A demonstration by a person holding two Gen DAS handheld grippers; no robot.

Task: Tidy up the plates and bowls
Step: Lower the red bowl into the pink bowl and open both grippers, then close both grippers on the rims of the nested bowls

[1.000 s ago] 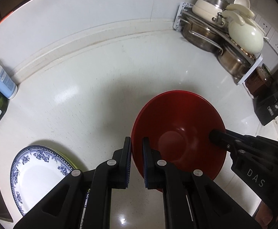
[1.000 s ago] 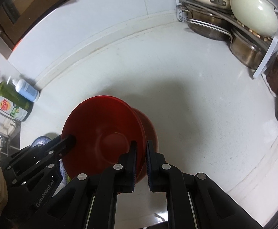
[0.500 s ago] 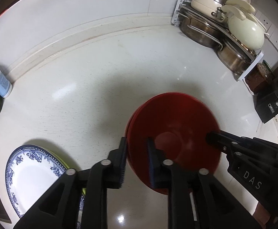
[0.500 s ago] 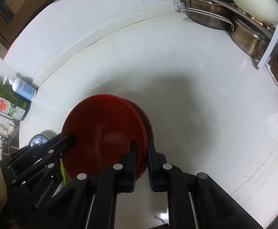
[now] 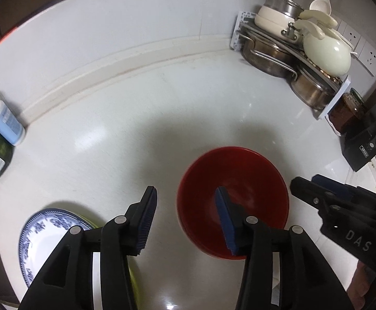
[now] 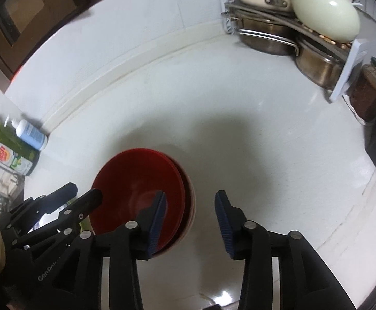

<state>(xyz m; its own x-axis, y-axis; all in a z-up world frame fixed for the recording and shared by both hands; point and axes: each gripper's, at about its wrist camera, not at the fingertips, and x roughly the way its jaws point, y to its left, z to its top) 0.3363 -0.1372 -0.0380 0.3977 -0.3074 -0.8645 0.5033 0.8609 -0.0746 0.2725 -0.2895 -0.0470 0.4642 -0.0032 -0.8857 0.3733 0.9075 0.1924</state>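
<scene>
A red bowl (image 5: 239,191) sits on the white counter, nested in a second reddish bowl (image 6: 191,201) whose rim shows at its right side. My left gripper (image 5: 186,219) straddles the red bowl's left rim, one finger inside and one outside; its jaws are opening and the pads are off the rim. My right gripper (image 6: 191,211) straddles the opposite rim of the red bowl (image 6: 136,180) the same way, jaws opening, pads clear. Each gripper shows in the other's view: the right gripper (image 5: 306,182) and the left gripper (image 6: 84,190). A blue-and-white plate (image 5: 45,232) lies at the lower left.
A corner rack (image 5: 288,51) at the back right holds steel pots, a cream pot (image 5: 327,54) and a ladle. A jar (image 6: 371,93) and a black block (image 5: 366,142) stand at the right. Soap bottles (image 6: 20,139) stand at the left by the backsplash.
Both grippers were shut on the red bowl's rim and have opened off it. The bowl has settled down into the lower bowl.
</scene>
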